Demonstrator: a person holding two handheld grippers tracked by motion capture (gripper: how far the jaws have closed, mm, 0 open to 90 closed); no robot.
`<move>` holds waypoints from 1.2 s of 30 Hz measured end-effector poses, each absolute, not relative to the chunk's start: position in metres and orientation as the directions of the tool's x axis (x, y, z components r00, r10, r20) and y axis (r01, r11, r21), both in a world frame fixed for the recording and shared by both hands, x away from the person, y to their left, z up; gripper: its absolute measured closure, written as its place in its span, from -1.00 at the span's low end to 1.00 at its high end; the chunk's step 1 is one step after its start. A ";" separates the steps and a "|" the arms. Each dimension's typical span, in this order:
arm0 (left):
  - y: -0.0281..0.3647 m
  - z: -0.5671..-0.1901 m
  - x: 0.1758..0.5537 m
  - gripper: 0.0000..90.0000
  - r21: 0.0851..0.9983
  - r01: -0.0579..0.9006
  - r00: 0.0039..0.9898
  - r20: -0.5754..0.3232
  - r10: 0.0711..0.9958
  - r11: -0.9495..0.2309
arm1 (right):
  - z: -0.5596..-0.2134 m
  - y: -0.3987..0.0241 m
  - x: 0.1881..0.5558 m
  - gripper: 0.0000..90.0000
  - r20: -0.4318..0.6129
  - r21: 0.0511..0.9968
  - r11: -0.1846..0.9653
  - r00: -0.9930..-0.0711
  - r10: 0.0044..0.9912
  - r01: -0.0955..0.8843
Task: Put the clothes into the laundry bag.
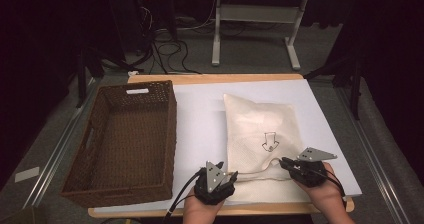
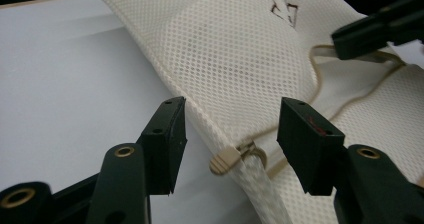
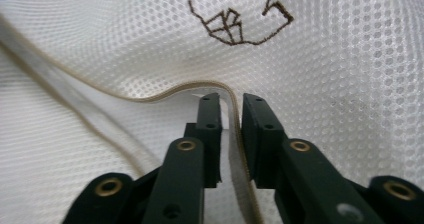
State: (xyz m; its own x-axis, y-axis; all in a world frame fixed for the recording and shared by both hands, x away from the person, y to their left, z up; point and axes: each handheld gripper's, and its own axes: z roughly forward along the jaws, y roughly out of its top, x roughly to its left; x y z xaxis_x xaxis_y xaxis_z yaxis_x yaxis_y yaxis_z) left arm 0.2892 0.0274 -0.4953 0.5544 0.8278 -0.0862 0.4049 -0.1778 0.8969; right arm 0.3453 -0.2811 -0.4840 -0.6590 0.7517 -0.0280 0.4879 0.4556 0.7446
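Cream mesh zip bag (image 1: pixel 260 134) with a brown arrow print lies flat on the white-covered counter (image 1: pixel 200 114), right of centre, near edge at the person's hands. Dark brown woven rectangular basket (image 1: pixel 125 134) sits at left, well apart from the bag.

Left gripper (image 2: pixel 227 144): fingers about half open, beige zipper pull (image 2: pixel 223 160) between them, pads not touching it.

Right gripper (image 3: pixel 231 134): fingers nearly closed around the bag's zipper edge tape (image 3: pixel 235 154), narrow gap each side; can't tell whether the pads press on it.
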 end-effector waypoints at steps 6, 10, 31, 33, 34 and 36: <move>0.025 -0.497 0.313 -0.02 0.894 0.425 0.529 -0.120 0.840 -0.140 | -0.469 -0.286 0.331 0.49 -0.020 0.794 0.410 -0.655 0.756 0.448; 0.018 -0.503 0.330 -0.07 0.865 0.478 0.532 -0.144 0.834 -0.155 | -0.466 -0.309 0.329 0.31 -0.021 0.813 0.345 -0.569 0.822 0.468; 0.012 -0.515 0.315 0.93 0.810 0.497 0.599 -0.062 0.799 -0.310 | -0.490 -0.341 0.375 0.94 -0.002 0.717 0.313 -0.448 0.894 0.622; 0.012 -0.515 0.314 0.89 0.812 0.493 0.595 -0.052 0.802 -0.314 | -0.491 -0.344 0.379 0.88 0.015 0.716 0.301 -0.445 0.896 0.630; 0.012 -0.516 0.314 0.89 0.813 0.492 0.589 -0.049 0.807 -0.310 | -0.491 -0.344 0.379 0.88 0.015 0.716 0.301 -0.445 0.896 0.630; 0.019 -0.515 0.314 0.60 0.824 0.488 0.578 -0.057 0.814 -0.289 | -0.493 -0.344 0.375 0.59 0.030 0.722 0.292 -0.450 0.892 0.627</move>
State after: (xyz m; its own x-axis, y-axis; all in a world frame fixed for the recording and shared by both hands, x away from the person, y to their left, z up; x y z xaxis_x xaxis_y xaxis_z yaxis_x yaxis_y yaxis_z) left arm 0.3137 0.0186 -0.5154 0.5782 0.8139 -0.0569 0.4878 -0.2890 0.8237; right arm 0.3748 -0.3444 -0.4930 -0.4504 0.8923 0.0304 0.6271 0.2919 0.7222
